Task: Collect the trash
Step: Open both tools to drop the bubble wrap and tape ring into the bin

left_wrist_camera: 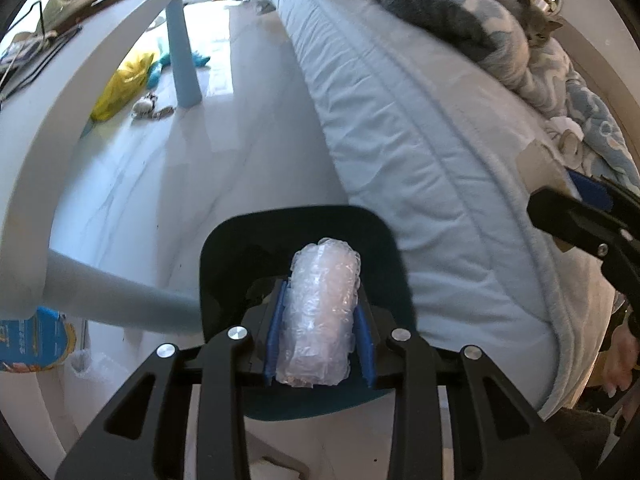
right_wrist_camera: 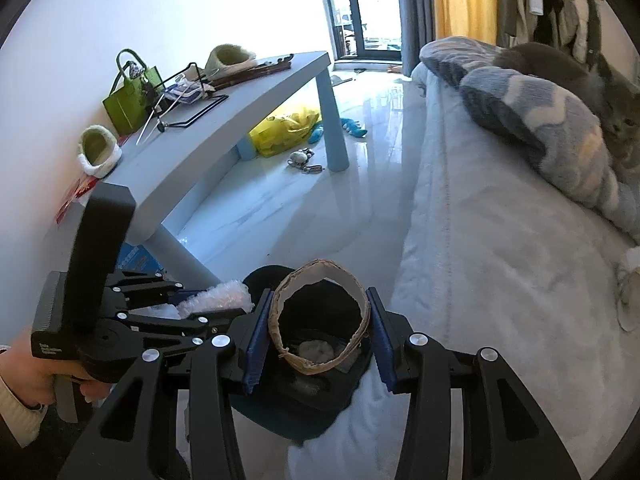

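The left hand-held gripper (left_wrist_camera: pixel 320 312) gripped a roll of bubble wrap (left_wrist_camera: pixel 320 312) over the dark bin (left_wrist_camera: pixel 384 240); light and squashy, it seemed best pinched mid-length. The right hand-held gripper (right_wrist_camera: pixel 320 332) clamped a flimsy, easily crushed cardboard ring (right_wrist_camera: pixel 352 280) across its sides, above the same bin.

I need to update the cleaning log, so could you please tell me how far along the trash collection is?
Done: some scraps already lie inside the dark bin. In hand: the left gripper is shut on a bubble wrap roll above the bin, and the right gripper clamps a cardboard ring over it; neither is dropped yet. Possibly left: a yellow bag and small items under the table.
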A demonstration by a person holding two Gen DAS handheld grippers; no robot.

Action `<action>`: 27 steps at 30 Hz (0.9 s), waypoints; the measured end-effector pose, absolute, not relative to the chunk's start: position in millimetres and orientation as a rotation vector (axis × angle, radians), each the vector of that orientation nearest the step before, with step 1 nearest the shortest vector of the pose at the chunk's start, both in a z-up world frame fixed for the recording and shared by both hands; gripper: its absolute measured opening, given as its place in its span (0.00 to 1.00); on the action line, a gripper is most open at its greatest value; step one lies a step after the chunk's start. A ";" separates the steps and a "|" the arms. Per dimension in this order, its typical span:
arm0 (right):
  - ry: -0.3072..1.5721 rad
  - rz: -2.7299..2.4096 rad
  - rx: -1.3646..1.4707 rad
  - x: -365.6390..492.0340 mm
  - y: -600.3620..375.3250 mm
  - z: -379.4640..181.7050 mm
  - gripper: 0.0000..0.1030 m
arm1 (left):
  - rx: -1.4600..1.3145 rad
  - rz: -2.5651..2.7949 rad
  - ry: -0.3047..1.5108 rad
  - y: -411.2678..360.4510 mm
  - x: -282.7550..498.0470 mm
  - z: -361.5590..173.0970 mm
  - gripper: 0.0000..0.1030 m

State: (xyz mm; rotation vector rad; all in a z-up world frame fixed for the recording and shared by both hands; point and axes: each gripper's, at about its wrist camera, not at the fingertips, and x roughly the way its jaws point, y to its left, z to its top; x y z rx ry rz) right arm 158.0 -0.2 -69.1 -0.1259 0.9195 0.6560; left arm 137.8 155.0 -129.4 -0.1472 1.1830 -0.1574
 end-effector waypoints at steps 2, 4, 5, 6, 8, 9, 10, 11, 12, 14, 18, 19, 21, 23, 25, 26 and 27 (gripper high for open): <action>0.924 0.663 -0.132 158.0 7.8 -71.2 0.44 | -0.156 -0.155 1.197 160.5 137.6 -132.9 0.34; 0.927 0.668 -0.137 158.6 16.2 -72.7 0.44 | -0.166 -0.155 1.216 166.2 136.4 -137.0 0.34; 0.929 0.670 -0.138 159.3 20.0 -73.5 0.44 | -0.168 -0.157 1.223 168.4 136.2 -138.3 0.34; 0.930 0.671 -0.139 159.8 22.3 -74.0 0.44 | -0.170 -0.161 1.234 170.6 135.5 -140.6 0.34; 0.935 0.671 -0.143 161.3 29.1 -76.3 0.44 | -0.175 -0.161 1.249 172.7 134.3 -143.8 0.36; 0.940 0.673 -0.144 162.3 31.8 -77.8 0.44 | -0.177 -0.159 1.256 174.5 133.9 -145.0 0.39; 0.946 0.673 -0.146 163.3 34.7 -79.9 0.44 | -0.178 -0.158 1.261 175.1 133.5 -146.0 0.41; 0.953 0.672 -0.148 164.0 37.2 -82.2 0.44 | -0.182 -0.157 1.263 177.3 133.0 -146.6 0.47; 0.957 0.672 -0.151 164.8 39.7 -84.0 0.44 | -0.187 -0.157 1.262 179.6 132.0 -146.7 0.52; 0.971 0.669 -0.157 166.7 44.6 -89.5 0.44 | -0.190 -0.153 1.259 184.3 130.5 -146.7 0.55; 1.002 0.669 -0.172 169.5 52.9 -102.5 0.44 | -0.198 -0.143 1.254 193.0 128.2 -145.7 0.61; 1.008 0.667 -0.179 170.3 54.8 -105.2 0.44 | -0.199 -0.146 1.248 195.7 127.3 -144.0 0.61; 1.025 0.665 -0.194 171.2 60.0 -112.6 0.44 | -0.196 -0.147 1.231 198.4 126.1 -139.9 0.61; 1.044 0.662 -0.209 172.7 66.0 -121.4 0.44 | -0.195 -0.149 1.195 203.2 124.5 -131.9 0.61; 1.060 0.659 -0.218 174.2 70.5 -128.9 0.44 | -0.196 -0.146 1.161 207.8 123.0 -124.0 0.61; 1.067 0.659 -0.223 175.2 72.4 -131.8 0.44 | -0.196 -0.144 1.138 210.4 121.9 -118.8 0.61; 1.073 0.659 -0.226 176.1 73.8 -134.5 0.44 | -0.197 -0.145 1.124 211.9 121.4 -115.7 0.61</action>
